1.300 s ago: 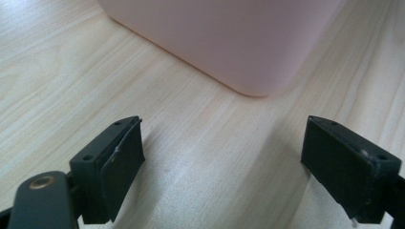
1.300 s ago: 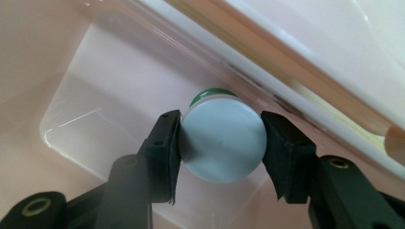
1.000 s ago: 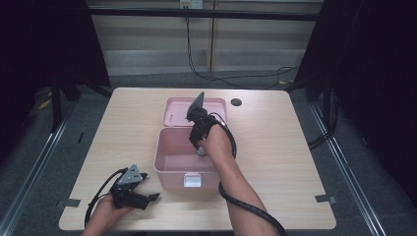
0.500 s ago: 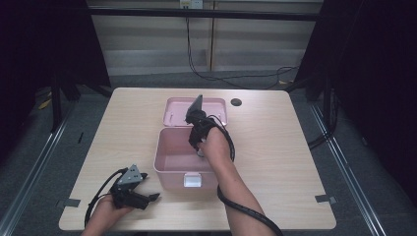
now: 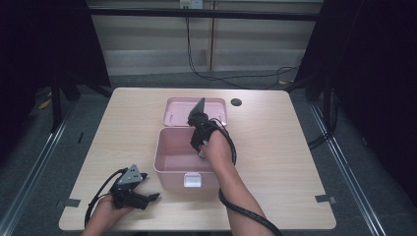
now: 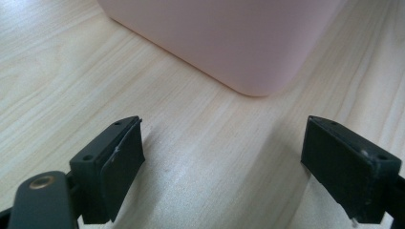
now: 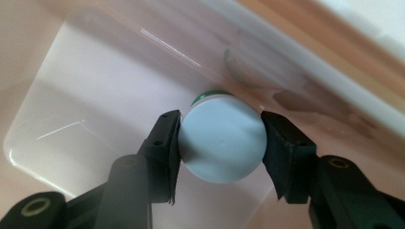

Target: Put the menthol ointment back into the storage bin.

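While clamped on a small round white-capped jar with a green band [image 7: 222, 138] inside the open pink plastic box [image 5: 169, 152], right claw [image 7: 220, 140] risks slipping off its curved sides. Left claw [image 6: 239, 162] spread apart, empty, low over the wooden surface [image 6: 71, 62].

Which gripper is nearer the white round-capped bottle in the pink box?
Right. The right gripper clamps the white round-capped bottle inside the pink plastic box; the left gripper sits open on the table outside it.

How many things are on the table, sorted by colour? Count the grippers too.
Pink: 1, the open box with its lid.
White: 1, a round container with a green edge, held inside the box.
Black: 2, the left gripper and the right gripper.
Total: 4.
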A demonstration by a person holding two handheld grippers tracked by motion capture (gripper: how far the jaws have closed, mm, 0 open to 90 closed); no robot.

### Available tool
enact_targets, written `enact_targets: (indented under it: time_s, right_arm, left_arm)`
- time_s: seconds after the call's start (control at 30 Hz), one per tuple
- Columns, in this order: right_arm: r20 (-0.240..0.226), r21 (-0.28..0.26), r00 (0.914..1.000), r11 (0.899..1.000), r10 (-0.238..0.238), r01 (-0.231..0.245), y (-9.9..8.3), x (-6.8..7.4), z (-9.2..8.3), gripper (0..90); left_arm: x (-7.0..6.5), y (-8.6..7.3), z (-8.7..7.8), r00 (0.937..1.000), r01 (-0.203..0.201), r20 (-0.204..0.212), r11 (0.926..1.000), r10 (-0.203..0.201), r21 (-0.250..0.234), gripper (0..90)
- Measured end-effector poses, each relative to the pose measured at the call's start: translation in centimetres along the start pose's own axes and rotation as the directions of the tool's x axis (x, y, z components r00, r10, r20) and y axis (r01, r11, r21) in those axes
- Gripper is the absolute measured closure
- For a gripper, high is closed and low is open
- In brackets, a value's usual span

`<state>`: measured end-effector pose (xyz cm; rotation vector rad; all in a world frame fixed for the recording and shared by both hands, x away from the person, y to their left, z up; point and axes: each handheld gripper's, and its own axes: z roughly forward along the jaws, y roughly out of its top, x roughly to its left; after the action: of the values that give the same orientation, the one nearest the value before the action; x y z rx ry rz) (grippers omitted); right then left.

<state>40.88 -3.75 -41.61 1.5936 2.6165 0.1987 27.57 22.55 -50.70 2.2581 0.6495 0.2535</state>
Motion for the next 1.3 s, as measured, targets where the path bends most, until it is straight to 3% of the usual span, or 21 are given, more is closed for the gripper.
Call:
enact_targets:
  time_s: [1.3]
  right_arm:
    - [0.022,-0.024,0.9998,1.000,0.006,-0.005,-0.6,0.0,1.0,49.5]
  left_arm:
    - [0.0,0.0,0.0,1.0000,0.000,0.001,1.0000,0.000,-0.006,13.8]
